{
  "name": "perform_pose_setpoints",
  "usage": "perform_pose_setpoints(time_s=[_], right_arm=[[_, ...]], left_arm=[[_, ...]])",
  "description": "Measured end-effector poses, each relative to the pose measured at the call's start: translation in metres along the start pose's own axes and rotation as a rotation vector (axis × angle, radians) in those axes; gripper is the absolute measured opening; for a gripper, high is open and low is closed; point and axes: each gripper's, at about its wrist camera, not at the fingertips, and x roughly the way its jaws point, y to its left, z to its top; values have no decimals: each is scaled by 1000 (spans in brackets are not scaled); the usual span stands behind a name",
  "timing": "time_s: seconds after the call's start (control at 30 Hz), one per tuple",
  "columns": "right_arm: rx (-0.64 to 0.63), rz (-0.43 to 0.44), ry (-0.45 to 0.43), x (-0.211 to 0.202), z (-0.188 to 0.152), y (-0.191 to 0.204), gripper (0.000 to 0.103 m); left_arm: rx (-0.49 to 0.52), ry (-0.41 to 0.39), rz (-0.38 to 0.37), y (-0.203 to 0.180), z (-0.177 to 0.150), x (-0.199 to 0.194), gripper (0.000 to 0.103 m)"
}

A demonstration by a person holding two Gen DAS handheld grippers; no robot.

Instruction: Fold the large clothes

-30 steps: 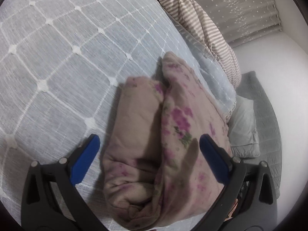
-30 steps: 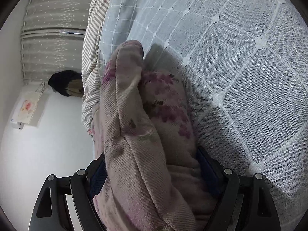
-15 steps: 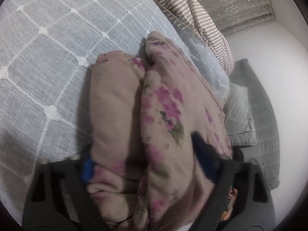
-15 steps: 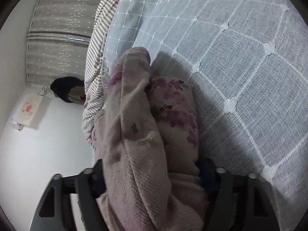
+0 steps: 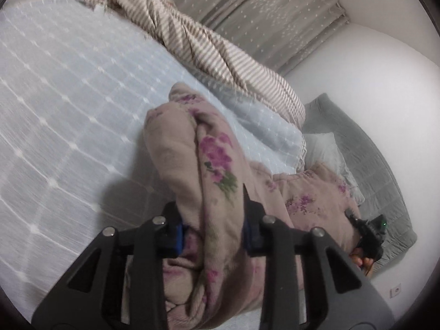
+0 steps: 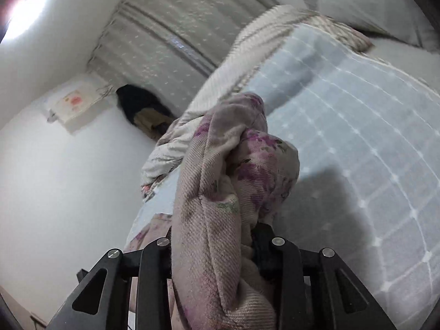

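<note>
One garment (image 5: 209, 165), pinkish-beige with purple flowers, is bunched into a thick folded roll and held above the bed (image 5: 68, 110), casting a shadow on the pale blue quilted cover. In the left wrist view its long axis runs from the near jaws away toward the far middle, the rounded folded end pointing at the striped blanket (image 5: 220, 52); a loose part trails to the right, down toward the other gripper. The left gripper (image 5: 211, 231) has its blue pads pressed into the roll on both sides, jaws closing on the cloth. The right gripper (image 6: 214, 247) likewise clamps a wad of the same garment (image 6: 220, 192), jaws closing on it, the fabric standing up and away from the fingers toward the far bed edge. Two grippers, one garment, one striped blanket along the far side of the bed. On the floor to the right in the left view lie one grey mat (image 5: 371, 165) and one pale pillow (image 5: 327, 151). A grey dotted curtain (image 6: 170, 27) hangs at the far wall, with a dark bundle (image 6: 140, 104) below it. No containers show.
</note>
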Motion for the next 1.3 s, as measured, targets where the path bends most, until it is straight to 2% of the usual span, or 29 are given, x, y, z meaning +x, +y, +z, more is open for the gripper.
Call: perform_pose_setpoints(time_s=[0.13,0.27,0.37,0.43,0.53,0.57,0.63,0.67,0.73,0.8,0.87,0.93,1.03,1.07,1.2,1.3], right_arm=[[-87,110,23,30,-1,57,34],[-108,244,71,82,-14,104,33],[-94,324,137,134,-29,123,34],[-90,329,185,169,-42,128,34],[-74,283,268,220,-62,119,35],[-69,235,312,242,-75,111,35],[-67,132,356,256,-95,91,39],[-59,23,370,267,-105,73,40],[-2,-33,398,273,-112,43,46],[90,22,427,269,-116,11,55],[84,22,416,259,-112,4,59],[58,-6,412,251,-106,6,61],[-12,-56,409,238,-94,24,62],[-53,-78,404,230,-93,31,63],[-216,-162,382,196,-100,56,79],[-338,-241,375,179,-115,68,82]], left_arm=[[-13,-92,56,23,24,-58,33],[-27,-223,140,61,40,-132,34],[-54,-287,186,89,40,-168,35],[-98,-301,221,118,36,-182,36],[-157,-252,297,162,18,-174,39],[-178,-219,321,178,10,-167,40],[-251,-143,407,219,-14,-148,46],[-270,-131,418,231,-24,-143,51],[-314,-158,348,254,-41,-144,62],[-350,-181,294,262,-46,-147,72],[-335,-176,344,255,-38,-148,78],[-295,-173,455,234,-29,-149,84],[-265,-182,555,207,-21,-159,93],[-261,-178,576,204,-19,-166,99],[-210,-112,678,166,-23,-169,102],[-165,-43,714,136,-38,-161,102]])
